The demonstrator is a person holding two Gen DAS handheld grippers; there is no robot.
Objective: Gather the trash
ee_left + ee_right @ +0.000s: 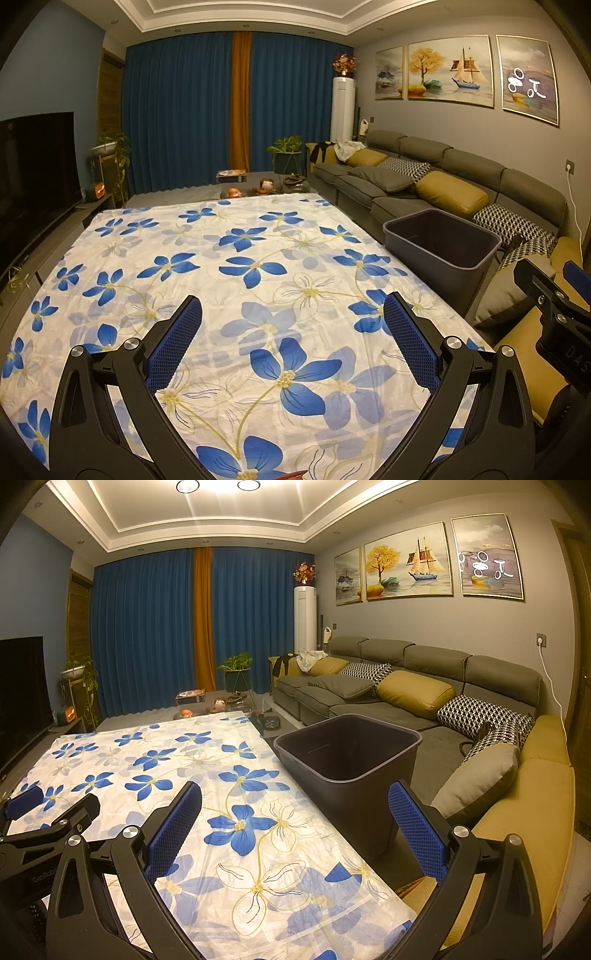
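A dark grey rectangular bin (441, 242) stands to the right of the table between it and the sofa; it also shows in the right wrist view (347, 753) and looks empty. The table carries a white cloth with blue flowers (236, 266) (155, 760). My left gripper (291, 339) is open and empty above the cloth's near part. My right gripper (295, 823) is open and empty above the table's right edge, just in front of the bin. A small red edge (295, 473) shows at the bottom of the left wrist view; I cannot tell what it is.
A grey sofa (406, 686) with yellow and patterned cushions runs along the right wall. A TV (33, 177) stands at the left. A low table with small items (258, 184) and potted plants sit beyond the table, before blue curtains.
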